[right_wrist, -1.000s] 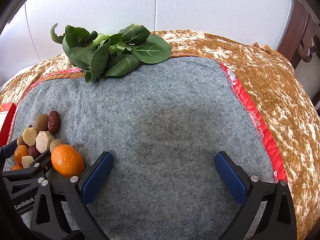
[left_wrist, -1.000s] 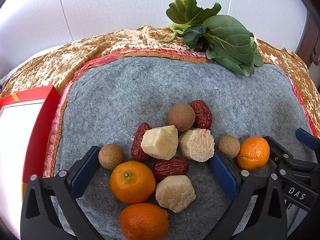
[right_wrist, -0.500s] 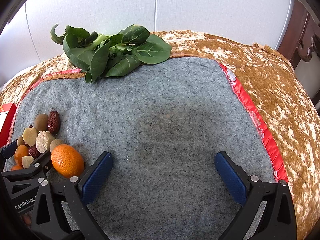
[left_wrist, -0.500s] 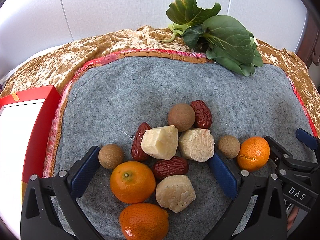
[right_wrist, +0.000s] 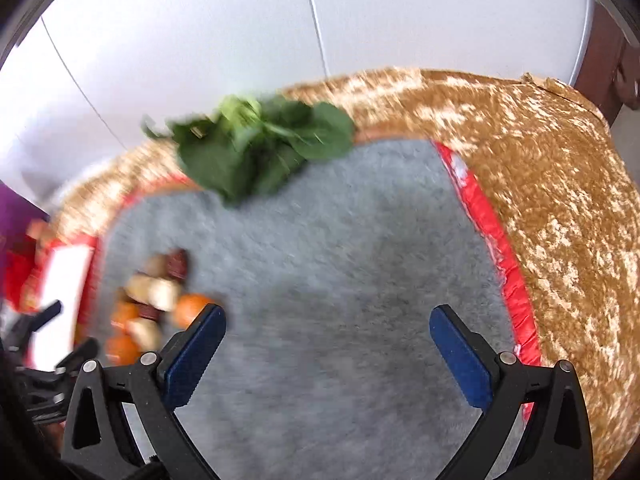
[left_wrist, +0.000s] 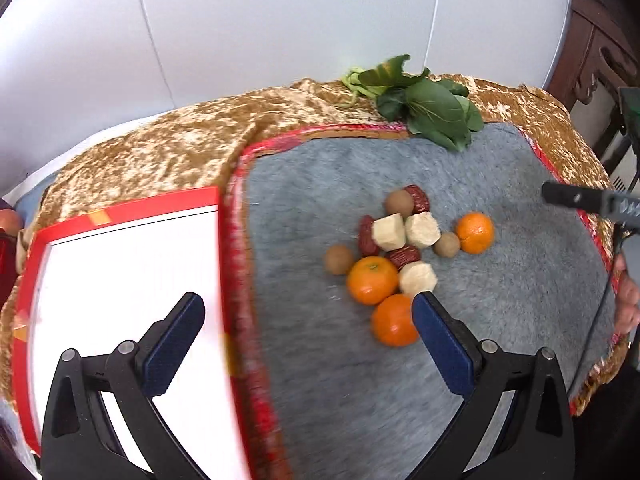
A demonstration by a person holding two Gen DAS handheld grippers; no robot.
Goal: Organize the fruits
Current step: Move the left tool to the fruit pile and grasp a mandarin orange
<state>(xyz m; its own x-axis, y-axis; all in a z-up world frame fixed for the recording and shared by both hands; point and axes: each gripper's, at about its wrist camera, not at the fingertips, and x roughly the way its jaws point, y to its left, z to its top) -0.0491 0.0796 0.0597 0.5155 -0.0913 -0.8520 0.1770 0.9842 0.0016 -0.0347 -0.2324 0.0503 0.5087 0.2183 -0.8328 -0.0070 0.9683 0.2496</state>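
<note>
Hovering above the scene, the left tongs [left_wrist: 308, 340] stand wide open and hold nothing; one blue pad sits over the white tray with a red rim [left_wrist: 120, 216], the other over the grey felt mat [left_wrist: 500, 280]. The right tongs [right_wrist: 327, 344] are likewise spread wide and empty, over a bare stretch of the mat.

Fruit pile lies on the mat, right of the tray and apart from it. Contents:
- three mandarins: one [left_wrist: 372, 280] at the near side of the cluster, one [left_wrist: 394, 320] touching it and just beside the left tongs' right pad, one [left_wrist: 475, 233] at the far right edge
- red dates, one [left_wrist: 418, 199] at the far end
- pale cut chunks, two side by side mid-pile [left_wrist: 404, 232]
- round brown fruits, one [left_wrist: 338, 259] slightly apart on the left

Leafy greens [left_wrist: 428, 110] lie at the mat's far edge, well apart from the pile. A gold cloth [left_wrist: 160, 152] covers the tabletop under the mat. The right wrist view is motion-blurred; fruit there reads only as smeared colour at lower left.
</note>
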